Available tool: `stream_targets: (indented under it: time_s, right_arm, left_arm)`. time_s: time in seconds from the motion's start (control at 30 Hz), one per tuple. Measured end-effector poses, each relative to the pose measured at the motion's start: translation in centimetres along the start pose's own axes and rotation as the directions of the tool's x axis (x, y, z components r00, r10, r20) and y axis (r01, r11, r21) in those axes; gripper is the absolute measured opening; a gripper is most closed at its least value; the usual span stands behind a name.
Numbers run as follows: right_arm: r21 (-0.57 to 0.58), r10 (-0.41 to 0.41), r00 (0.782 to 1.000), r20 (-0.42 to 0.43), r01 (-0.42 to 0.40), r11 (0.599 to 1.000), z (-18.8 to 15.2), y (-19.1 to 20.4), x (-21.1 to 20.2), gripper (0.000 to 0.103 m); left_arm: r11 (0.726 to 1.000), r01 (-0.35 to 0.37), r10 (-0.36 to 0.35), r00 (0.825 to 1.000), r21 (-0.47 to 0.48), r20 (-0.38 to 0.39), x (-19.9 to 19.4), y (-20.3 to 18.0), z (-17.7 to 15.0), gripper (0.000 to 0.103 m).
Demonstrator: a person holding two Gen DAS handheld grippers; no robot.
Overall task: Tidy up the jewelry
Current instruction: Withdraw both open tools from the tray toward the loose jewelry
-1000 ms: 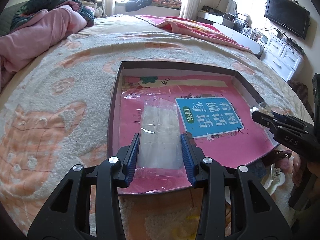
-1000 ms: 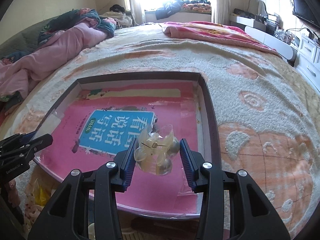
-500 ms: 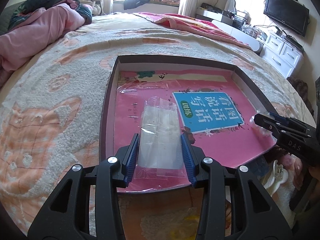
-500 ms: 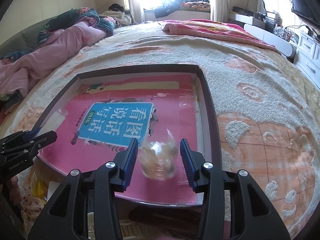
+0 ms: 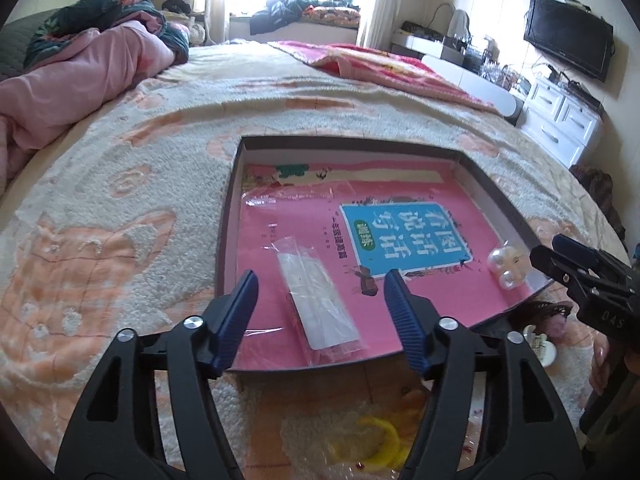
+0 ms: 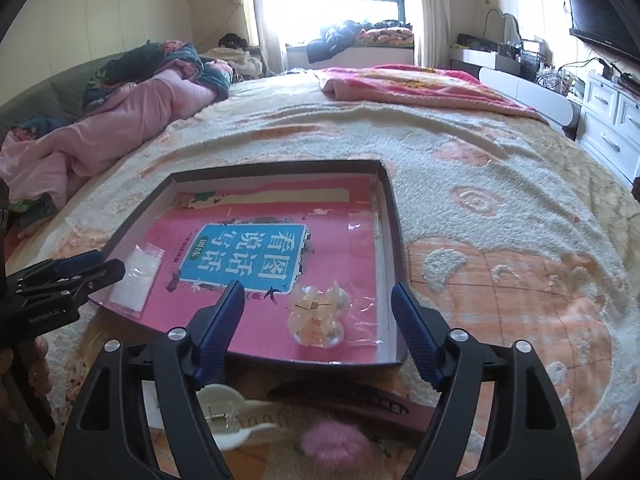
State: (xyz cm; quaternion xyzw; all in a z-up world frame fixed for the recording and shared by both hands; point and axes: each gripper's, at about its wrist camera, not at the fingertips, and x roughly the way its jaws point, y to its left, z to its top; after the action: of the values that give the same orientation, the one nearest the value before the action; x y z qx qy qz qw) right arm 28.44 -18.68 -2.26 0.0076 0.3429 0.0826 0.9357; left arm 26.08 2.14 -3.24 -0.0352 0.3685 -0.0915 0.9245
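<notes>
A shallow dark-rimmed box with a pink printed bottom lies on the bed; it also shows in the right wrist view. A clear plastic packet lies in its near left part, between and beyond the fingers of my open left gripper. A bagged pearl hair clip lies in the box's near right corner, in front of my open right gripper; it also shows in the left wrist view. Both grippers are empty.
On the blanket in front of the box lie a white claw clip, a dark brown hair clip and a pink fluffy piece. A yellow item lies near the left gripper. A pink quilt is piled far left.
Both grippers have opened. The plastic packet and the pearl clip have dropped from the jaws into the box. Both grippers have drawn back a little.
</notes>
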Motion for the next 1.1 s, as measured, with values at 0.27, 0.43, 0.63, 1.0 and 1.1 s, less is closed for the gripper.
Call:
stream_targets:
  time_s: [0.27,0.43,0.63,1.0,1.1]
  right_arm:
    - [-0.016,-0.019,0.996,0.085,0.020,1.000,-0.2,0.6,-3.8,0.083]
    - [-0.016,-0.012,0.993,0.120,0.014,1.000,-0.8,0.8,-6.2,0.085]
    - [-0.028,-0.004,0.990,0.139,0.008,1.000,-2.0,1.3,-8.5,0.087]
    - [-0.048,0.007,0.991,0.132,-0.001,0.999,-3.8,2.0,-10.8,0.087]
    - [-0.054,0.004,0.992,0.123,0.003,0.999,-4.4,2.0,-11.1,0.087]
  left_arm:
    - [1.000,0.002,0.000,0.996,-0.030,0.086,-3.6,0.1,-0.1,0.081]
    - [0.999,-0.003,0.009,0.991,-0.051,0.132,-5.9,0.2,-0.4,0.090]
    - [0.999,-0.006,0.013,0.983,-0.034,0.183,-8.5,-0.3,-1.1,0.092]
    - [1.000,0.003,-0.002,0.979,-0.004,0.206,-11.5,-1.6,-3.0,0.092]
    - [1.000,0.004,-0.003,0.980,-0.001,0.197,-11.7,-1.7,-3.7,0.092]
